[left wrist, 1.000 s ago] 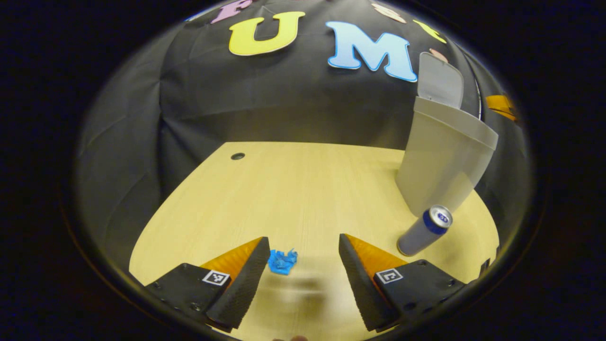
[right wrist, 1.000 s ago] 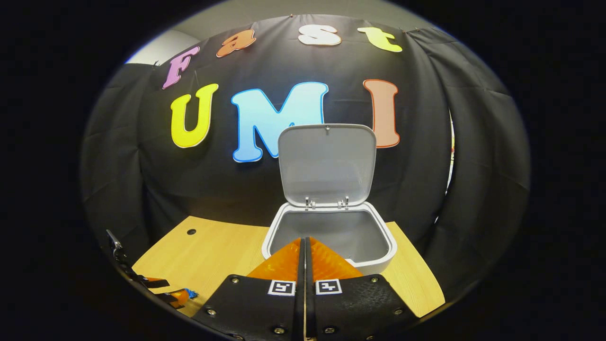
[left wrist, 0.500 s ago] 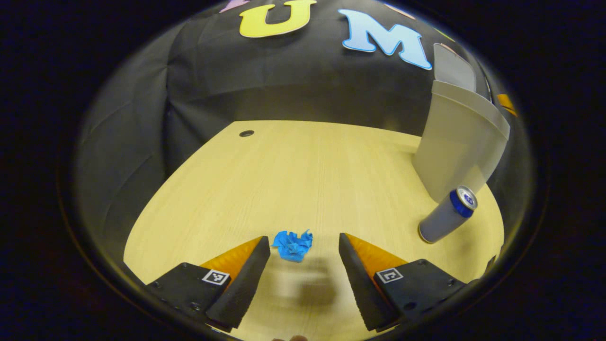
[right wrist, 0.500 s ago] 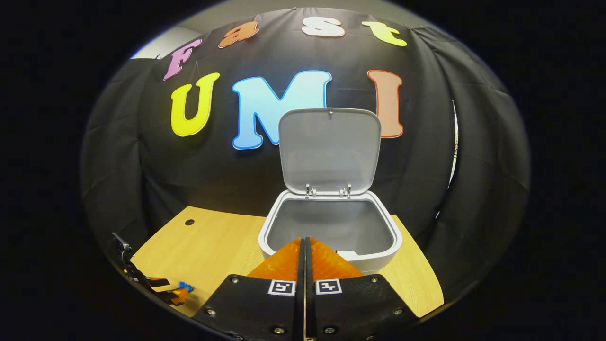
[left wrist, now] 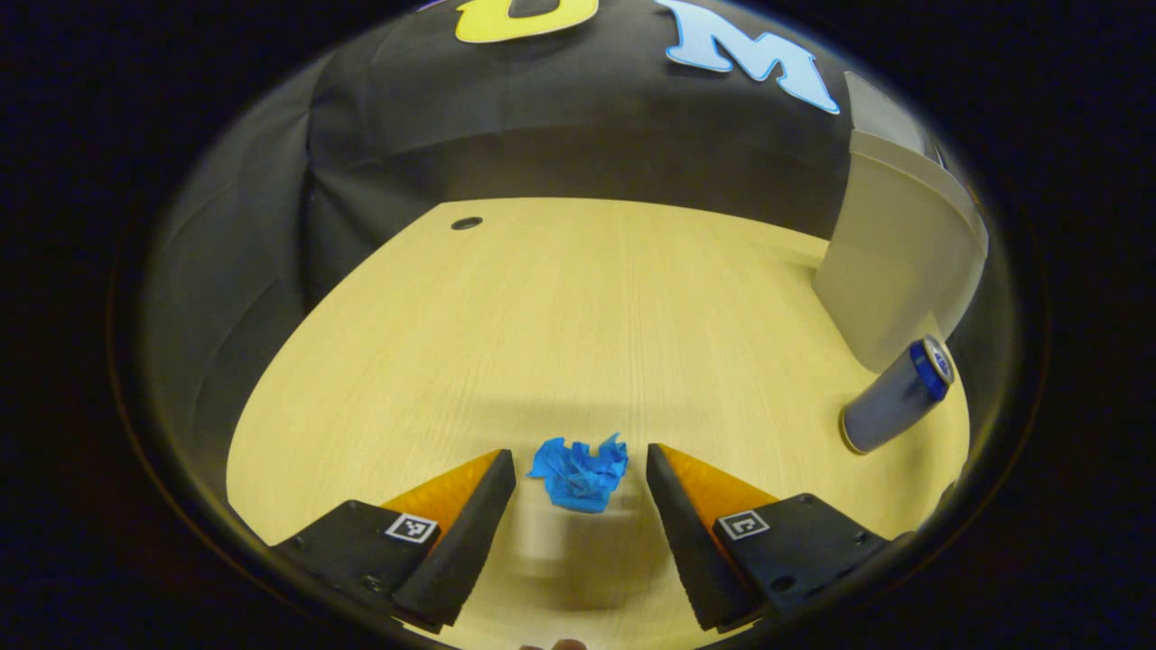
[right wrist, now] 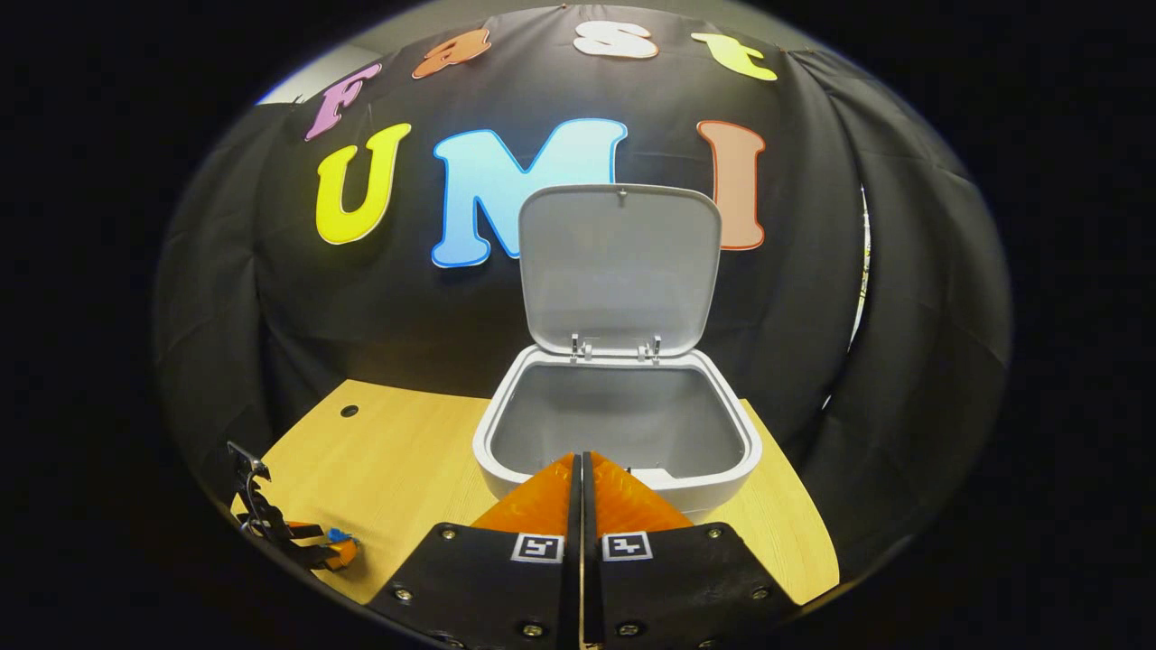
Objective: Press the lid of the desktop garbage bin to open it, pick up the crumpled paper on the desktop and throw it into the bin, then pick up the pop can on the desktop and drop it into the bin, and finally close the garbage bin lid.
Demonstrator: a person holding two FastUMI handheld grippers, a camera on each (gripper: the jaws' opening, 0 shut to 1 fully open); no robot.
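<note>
While its fingers stand wide apart, the left hand-held gripper sits low over the tabletop with the crumpled blue paper between its tips, touching neither. Well off to the side, the pop can stands beside the bin, whose lid is up. The right hand-held gripper, fingers together and empty, hovers at the bin's front rim.
</note>
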